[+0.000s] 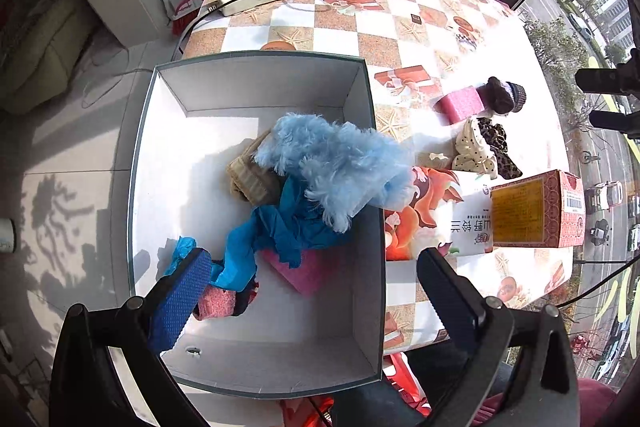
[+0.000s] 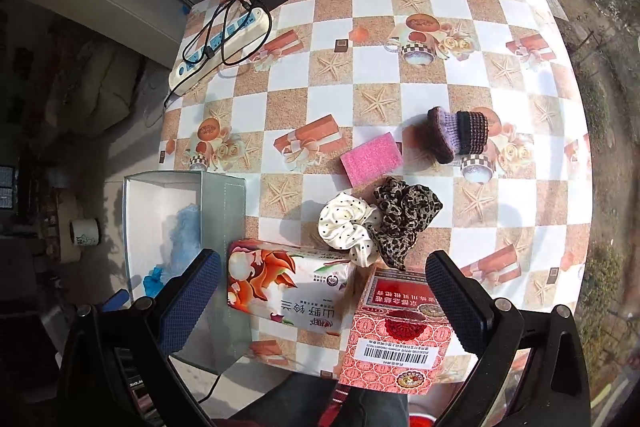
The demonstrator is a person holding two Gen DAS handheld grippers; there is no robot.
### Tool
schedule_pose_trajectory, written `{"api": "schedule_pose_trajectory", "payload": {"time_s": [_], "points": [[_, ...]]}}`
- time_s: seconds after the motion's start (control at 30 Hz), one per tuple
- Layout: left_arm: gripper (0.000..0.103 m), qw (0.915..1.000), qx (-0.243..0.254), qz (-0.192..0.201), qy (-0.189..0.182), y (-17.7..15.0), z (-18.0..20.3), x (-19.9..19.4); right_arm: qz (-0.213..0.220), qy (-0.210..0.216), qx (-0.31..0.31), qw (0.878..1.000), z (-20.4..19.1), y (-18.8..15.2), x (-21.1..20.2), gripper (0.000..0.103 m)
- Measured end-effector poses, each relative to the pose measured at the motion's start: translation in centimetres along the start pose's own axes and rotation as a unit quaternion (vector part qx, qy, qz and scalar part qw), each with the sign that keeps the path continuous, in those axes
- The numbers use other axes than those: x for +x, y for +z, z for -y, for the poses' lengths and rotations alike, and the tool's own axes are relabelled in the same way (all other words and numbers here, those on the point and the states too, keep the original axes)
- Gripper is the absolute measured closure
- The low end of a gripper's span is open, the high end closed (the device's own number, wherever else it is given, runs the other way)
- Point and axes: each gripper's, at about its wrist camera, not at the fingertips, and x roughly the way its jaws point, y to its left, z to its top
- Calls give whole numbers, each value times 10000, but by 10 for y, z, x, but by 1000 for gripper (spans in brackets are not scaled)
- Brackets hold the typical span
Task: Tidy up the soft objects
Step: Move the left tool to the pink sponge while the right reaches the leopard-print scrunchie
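My left gripper (image 1: 314, 279) is open and empty above a white box (image 1: 360, 99). In the box lie a fluffy light-blue piece (image 1: 340, 163) draped over its right wall, a blue cloth (image 1: 272, 231), a beige knit piece (image 1: 252, 175) and a pink sponge (image 1: 308, 271). My right gripper (image 2: 322, 283) is open and empty over the table's front. On the table lie a pink sponge (image 2: 372, 159), a white dotted scrunchie (image 2: 348, 223), a leopard scrunchie (image 2: 404, 219) and a purple knit piece (image 2: 458, 133). The box also shows in the right wrist view (image 2: 224, 211).
A floral tissue pack (image 2: 288, 287) and a red carton (image 2: 400, 335) lie at the table's front edge. A power strip (image 2: 220, 51) with black cables sits at the far left. The checkered tablecloth (image 2: 360, 75) covers the table.
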Motion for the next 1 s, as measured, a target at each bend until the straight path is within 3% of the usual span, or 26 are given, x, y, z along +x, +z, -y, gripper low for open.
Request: {"api": "schedule_pose_trajectory", "payload": {"time_s": [0.2, 0.4, 0.77, 0.9, 1.0], "points": [[0, 9989, 435, -154, -110, 26, 46, 11, -259, -142, 788, 9965, 75, -1, 15, 0], [0, 9956, 863, -359, -84, 61, 100, 33, -738, -3, 1008, 9922, 102, 5, 51, 0], [0, 9901, 1099, -771, 401, 94, 135, 73, -1961, 105, 316, 9800, 90, 43, 154, 0], [0, 9896, 1079, -799, 514, 110, 142, 83, -2293, -227, -79, 9731, 89, 49, 183, 0], [0, 9879, 1213, -789, 557, 128, 156, 94, -2281, -534, -287, 9717, 97, 47, 190, 0]]}}
